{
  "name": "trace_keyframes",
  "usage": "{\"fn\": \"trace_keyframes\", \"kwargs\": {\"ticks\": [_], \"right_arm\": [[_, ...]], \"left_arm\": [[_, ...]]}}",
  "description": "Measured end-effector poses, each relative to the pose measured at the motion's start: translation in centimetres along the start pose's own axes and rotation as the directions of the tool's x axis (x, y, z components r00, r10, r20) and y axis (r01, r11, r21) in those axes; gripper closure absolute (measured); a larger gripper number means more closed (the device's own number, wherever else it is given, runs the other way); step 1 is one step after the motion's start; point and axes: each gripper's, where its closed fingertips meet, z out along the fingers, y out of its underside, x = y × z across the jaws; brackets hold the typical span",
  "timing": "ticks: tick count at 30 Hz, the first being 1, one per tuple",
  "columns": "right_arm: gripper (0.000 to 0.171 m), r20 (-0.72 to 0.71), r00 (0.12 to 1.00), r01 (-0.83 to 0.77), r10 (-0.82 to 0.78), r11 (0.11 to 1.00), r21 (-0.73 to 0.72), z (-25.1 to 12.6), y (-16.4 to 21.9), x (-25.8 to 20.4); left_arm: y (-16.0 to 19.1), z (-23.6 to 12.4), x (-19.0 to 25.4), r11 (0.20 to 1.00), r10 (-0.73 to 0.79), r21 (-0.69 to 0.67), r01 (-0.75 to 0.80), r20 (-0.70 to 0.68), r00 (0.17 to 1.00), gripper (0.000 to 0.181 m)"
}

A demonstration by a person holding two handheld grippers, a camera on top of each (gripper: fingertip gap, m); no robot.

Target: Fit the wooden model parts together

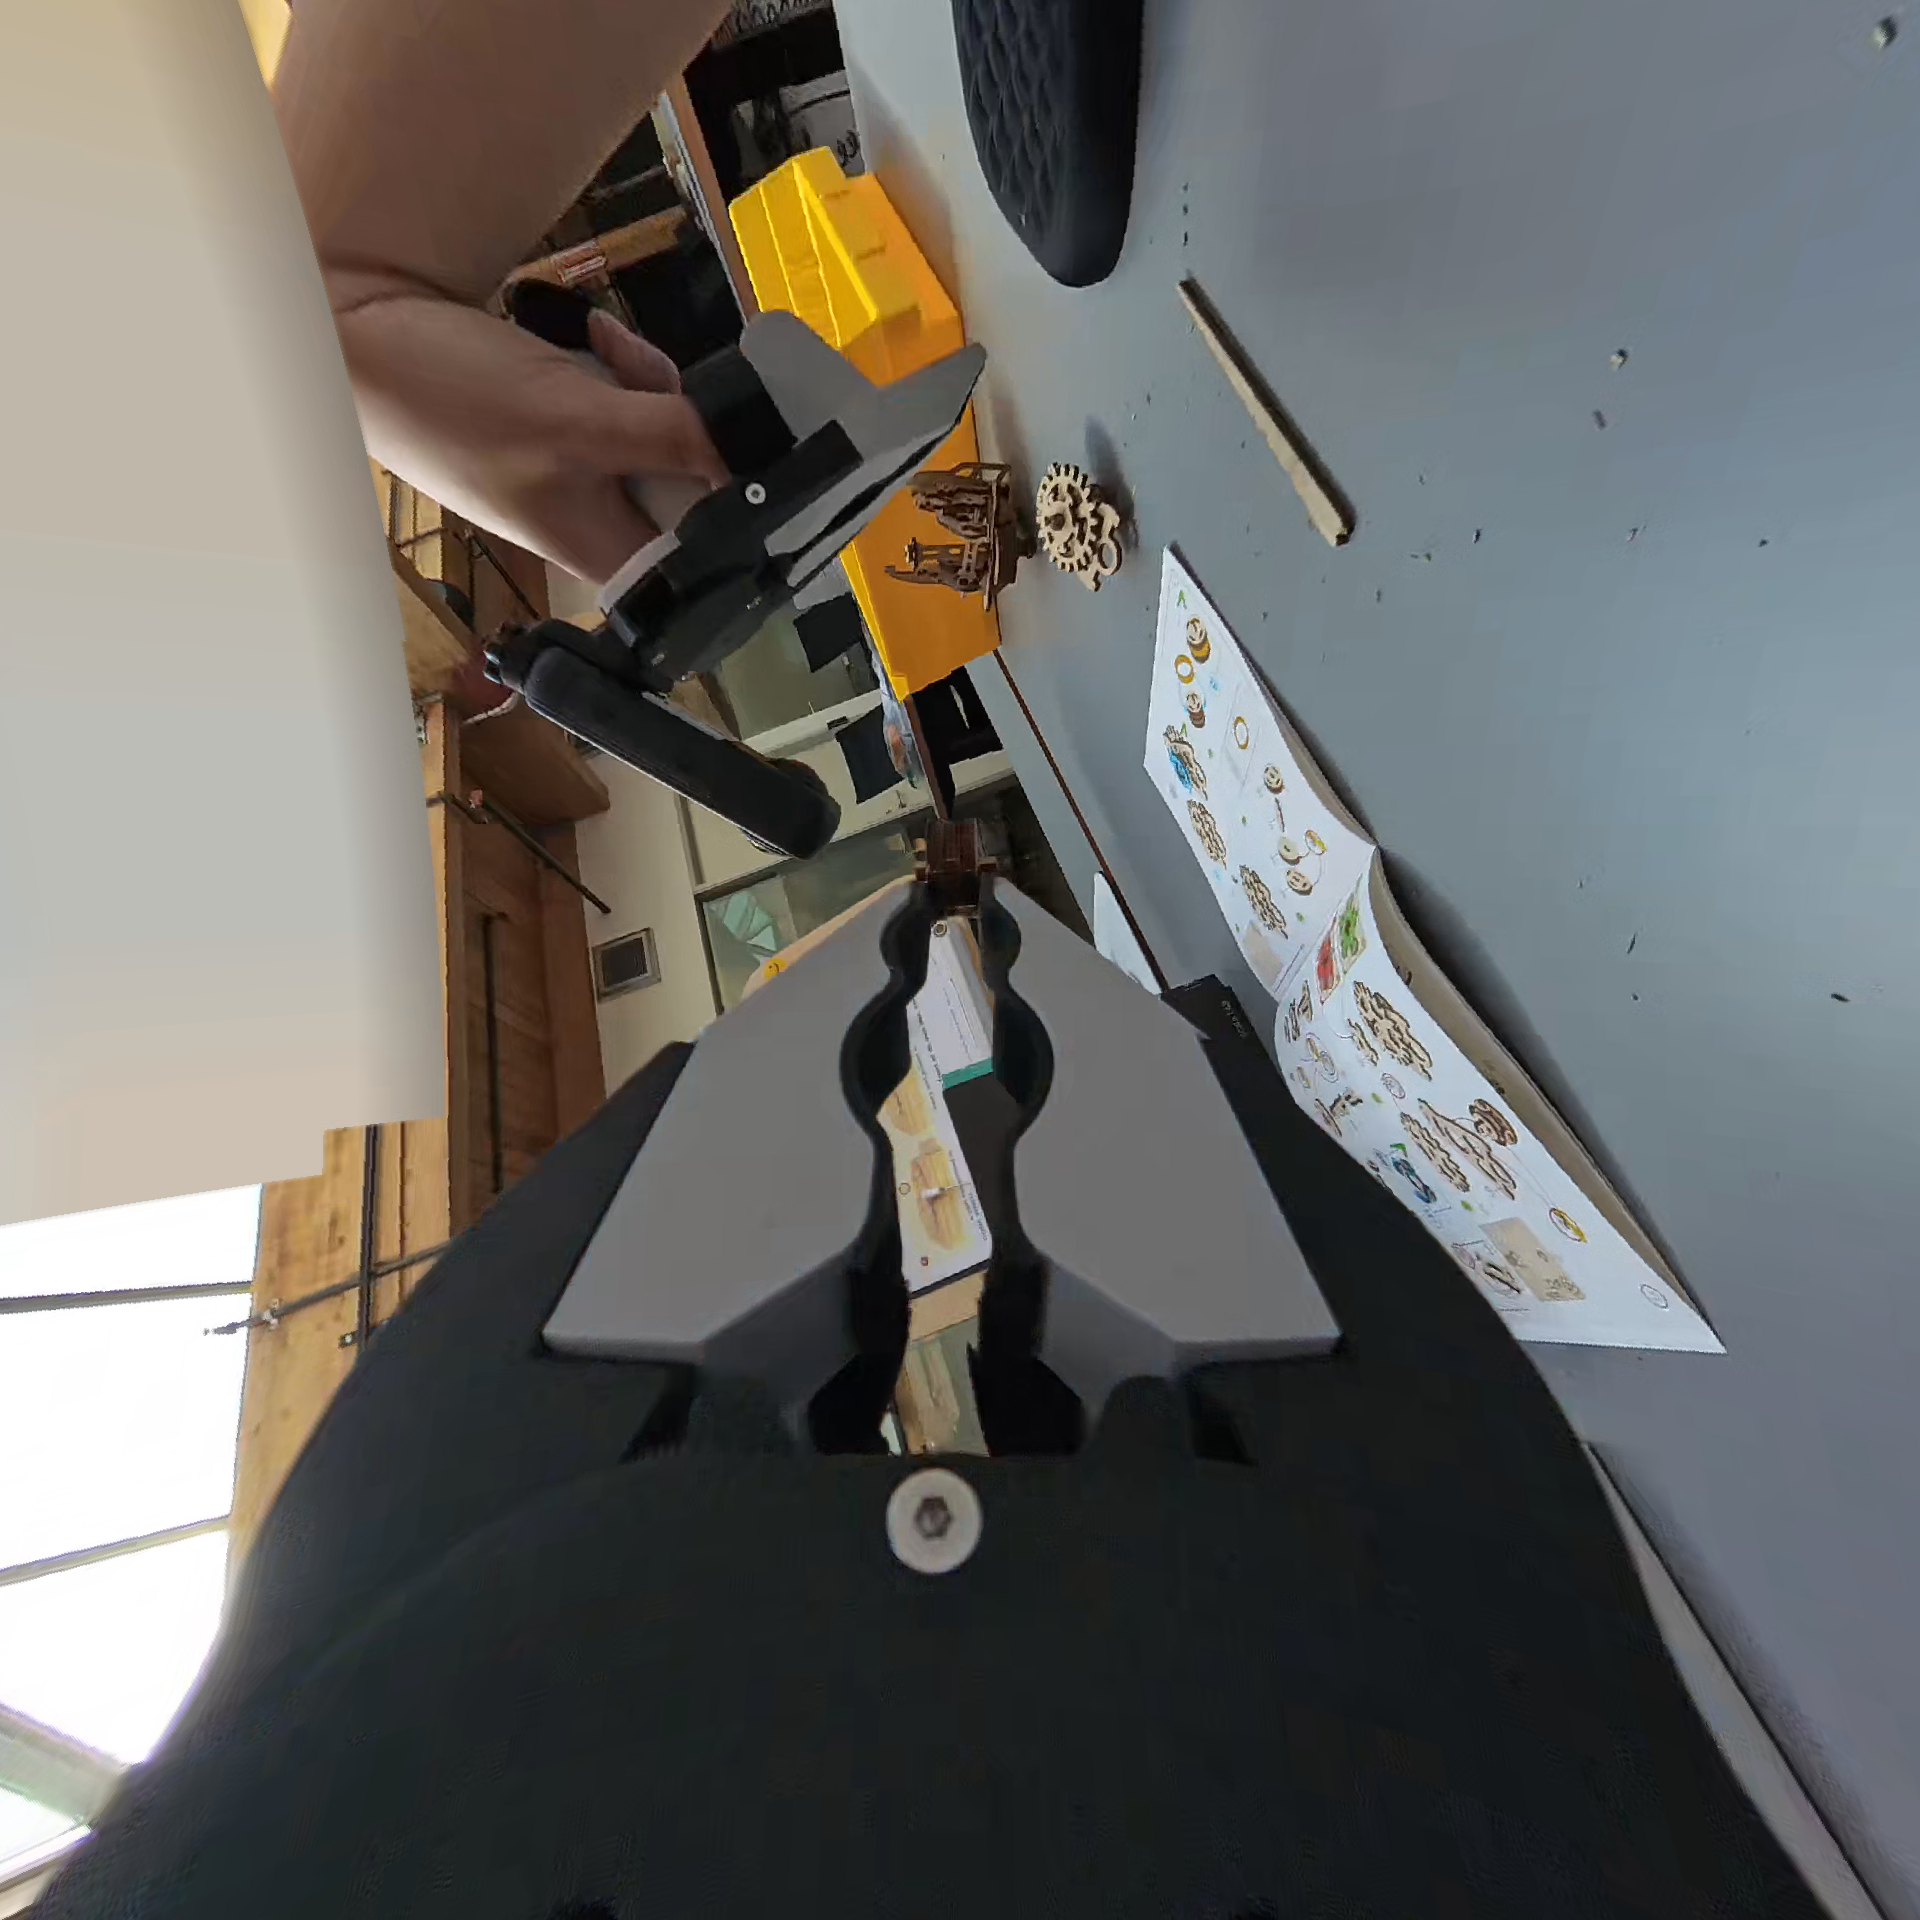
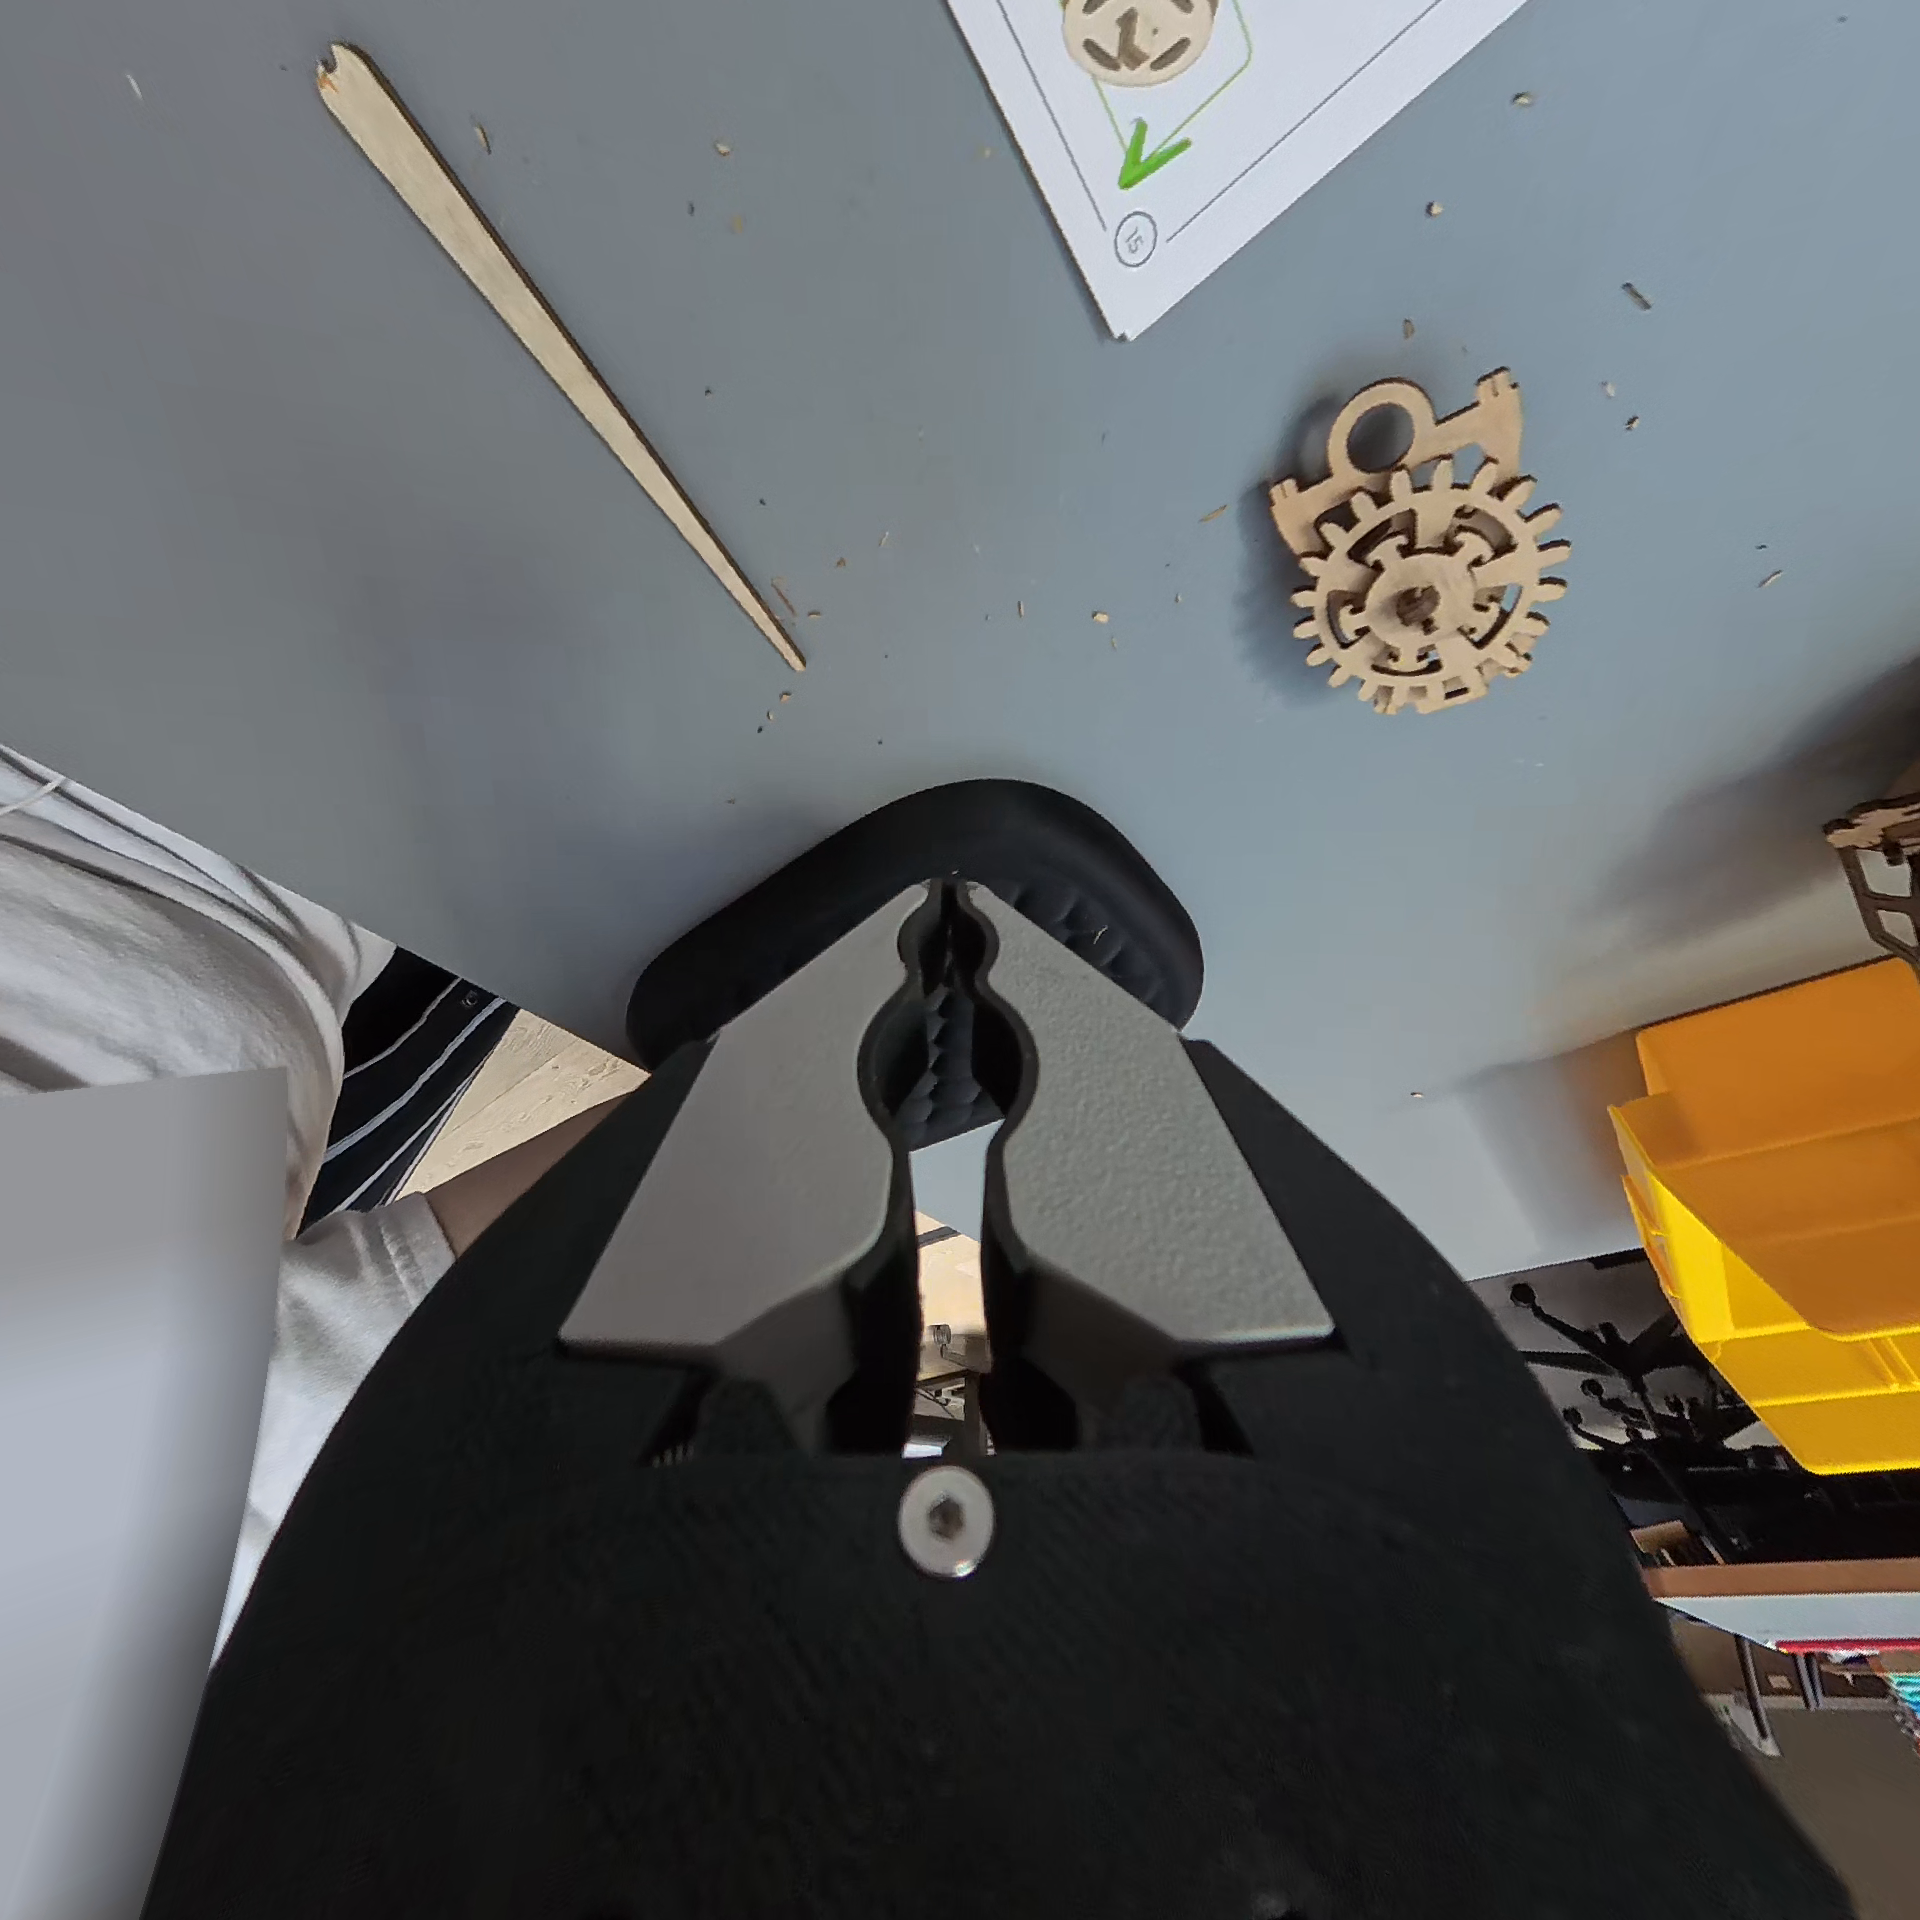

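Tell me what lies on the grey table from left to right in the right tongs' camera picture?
Long wooden stick → white instruction sheet → wooden gear piece → yellow bins at the right edge.

The small dark wooden part (image 1: 954, 854) pinched at the left gripper (image 1: 953, 902) tips is too small to make out in shape. The openwork wooden assembly (image 2: 1886, 883) is cut off by the right edge of the right wrist view, and the instruction sheet (image 2: 1195, 135) by its top edge. The black pad (image 2: 1122, 935) lies partly hidden behind the right gripper (image 2: 949, 896).
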Motion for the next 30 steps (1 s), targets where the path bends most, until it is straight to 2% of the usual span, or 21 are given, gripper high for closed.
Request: {"fn": "trace_keyframes", "kwargs": {"ticks": [6,11,13,15,16,17,18,19,20,21,22,23,24,25,28,30], "right_arm": [[0.171,0.011,1.0,0.007,-0.007,1.0,-0.017,0.3,0.0,-0.2],[0.171,0.024,0.999,0.023,-0.023,1.0,-0.017,0.4,-0.1,-0.4],[0.171,0.038,0.998,0.041,-0.04,0.999,-0.018,0.5,-0.1,-0.6],[0.171,0.043,0.998,0.047,-0.046,0.999,-0.02,0.5,0.0,-0.5],[0.171,0.043,0.998,0.042,-0.041,0.999,-0.019,0.5,0.0,-0.4],[0.171,0.043,0.998,0.037,-0.036,0.999,-0.016,0.4,0.1,-0.3],[0.171,0.04,0.999,0.034,-0.033,0.999,-0.011,0.4,0.1,-0.1],[0.171,0.041,0.999,0.034,-0.034,0.999,-0.003,0.3,0.0,-0.1],[0.171,0.045,0.998,0.036,-0.036,0.999,0.005,0.2,0.0,-0.1],[0.171,0.05,0.998,0.041,-0.042,0.999,0.01,0.2,0.0,-0.1],[0.171,0.055,0.997,0.047,-0.048,0.999,0.013,0.2,0.0,-0.1],[0.171,0.06,0.997,0.051,-0.052,0.999,0.014,0.2,0.0,-0.1],[0.171,0.063,0.997,0.054,-0.055,0.998,0.016,0.2,0.0,0.0],[0.171,0.064,0.996,0.055,-0.057,0.998,0.02,0.2,-0.1,0.1],[0.171,0.069,0.995,0.063,-0.066,0.997,0.036,0.1,-0.3,0.4],[0.171,0.066,0.994,0.082,-0.086,0.995,0.059,-0.1,-0.8,0.6]], "left_arm": [[-0.9,-0.7,-0.7,0.996,0.084,0.008,-0.085,0.043,0.996,0.174],[-0.8,-1.1,-1.2,0.999,0.053,0.001,-0.054,0.071,0.996,0.174],[-0.5,-1.1,-1.2,1.0,-0.011,-0.01,0.012,0.068,0.998,0.174],[0.2,-0.7,-1.7,0.977,-0.212,-0.013,0.214,0.076,0.974,0.174],[0.6,-0.4,-1.9,0.928,-0.372,-0.001,0.373,0.07,0.926,0.175],[1.1,0.1,-2.1,0.826,-0.564,0.008,0.564,0.048,0.825,0.174],[1.6,0.9,-1.6,0.659,-0.752,-0.008,0.752,-0.013,0.659,0.174],[1.5,1.7,-0.4,0.438,-0.896,-0.062,0.897,-0.113,0.43,0.174],[1.1,2.4,1.1,0.191,-0.964,-0.152,0.97,-0.214,0.156,0.174],[0.3,2.9,2.0,-0.036,-0.947,-0.234,0.972,-0.302,-0.107,0.174],[-0.3,3.3,2.3,-0.211,-0.879,-0.274,0.938,-0.366,-0.305,0.174],[-0.1,3.7,2.4,-0.331,-0.825,-0.27,0.904,-0.382,-0.416,0.174],[0.7,4.2,2.8,-0.388,-0.816,-0.24,0.89,-0.359,-0.453,0.174],[1.3,4.6,3.6,-0.386,-0.837,-0.219,0.896,-0.325,-0.44,0.174],[1.4,5.3,6.6,-0.277,-0.902,-0.237,0.931,-0.269,-0.337,0.174],[0.7,5.5,7.7,-0.285,-0.898,-0.254,0.924,-0.267,-0.35,0.174]]}}
